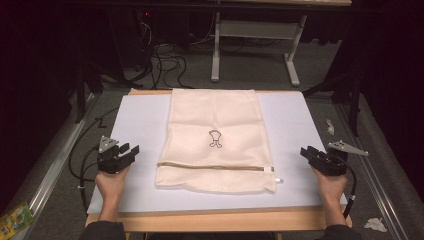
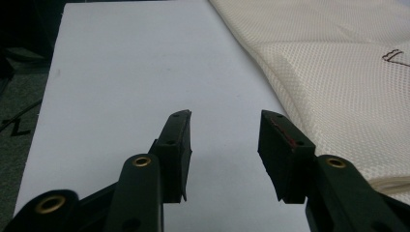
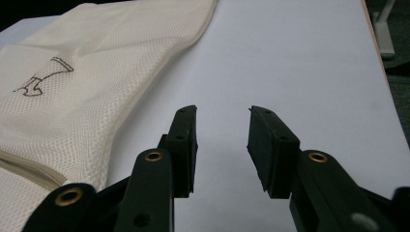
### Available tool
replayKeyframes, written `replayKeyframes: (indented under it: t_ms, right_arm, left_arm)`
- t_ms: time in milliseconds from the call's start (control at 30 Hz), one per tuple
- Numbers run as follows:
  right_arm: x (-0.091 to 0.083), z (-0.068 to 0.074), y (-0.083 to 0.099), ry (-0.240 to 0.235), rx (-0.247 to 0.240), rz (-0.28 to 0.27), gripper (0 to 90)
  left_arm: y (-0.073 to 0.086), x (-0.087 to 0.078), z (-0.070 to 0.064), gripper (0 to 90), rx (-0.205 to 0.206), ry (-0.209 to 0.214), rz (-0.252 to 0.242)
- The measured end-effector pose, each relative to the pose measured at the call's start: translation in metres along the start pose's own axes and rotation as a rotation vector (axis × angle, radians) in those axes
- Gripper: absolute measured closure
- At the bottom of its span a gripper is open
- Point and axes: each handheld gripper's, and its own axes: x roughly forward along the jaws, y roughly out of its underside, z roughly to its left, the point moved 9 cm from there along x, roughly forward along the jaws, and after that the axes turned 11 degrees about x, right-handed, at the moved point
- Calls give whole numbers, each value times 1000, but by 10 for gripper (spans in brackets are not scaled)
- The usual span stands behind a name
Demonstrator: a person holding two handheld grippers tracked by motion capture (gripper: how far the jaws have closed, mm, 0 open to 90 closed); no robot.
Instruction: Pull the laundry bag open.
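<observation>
A cream mesh laundry bag (image 1: 215,140) lies flat in the middle of the white table mat (image 1: 140,120), with a small dark emblem (image 1: 215,138) on it and a zipper (image 1: 215,166) running across near its front end. My left gripper (image 1: 131,150) rests at the mat's left edge, open and empty, a short way left of the bag (image 2: 348,77). At the right edge my right gripper (image 1: 306,151) is open too, with nothing between its jaws, apart from the bag (image 3: 82,82).
The mat covers a wooden table (image 1: 220,220). Cables (image 1: 165,60) and a grey desk frame (image 1: 255,45) stand on the floor beyond. A green packet (image 1: 15,220) lies on the floor at the lower left, crumpled paper (image 1: 375,224) at the lower right.
</observation>
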Motion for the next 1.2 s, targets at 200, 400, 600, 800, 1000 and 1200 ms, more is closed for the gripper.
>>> replayKeyframes:
  t_ms: [200, 400, 600, 800, 1000, 1200]
  right_arm:
    - [6, 0, 2, 4, -5, 14, 644]
    - [11, 0, 3, 5, -4, 19, 644]
    - [17, -1, 5, 11, -8, 28, 643]
    - [21, -2, 6, 20, -18, 31, 642]
    - [24, -1, 8, 23, -14, 33, 635]
    - [27, -1, 10, 23, -19, 37, 628]
  left_arm:
    - [1, 6, -2, 555, 5, 2, 10]
    - [3, 13, -3, 554, 12, 2, 21]
    - [4, 20, -5, 549, 7, 11, 24]
    - [4, 25, -6, 544, 7, 15, 22]
    - [6, 31, -7, 540, 5, 13, 25]
    - [10, 37, -9, 536, 3, 14, 27]
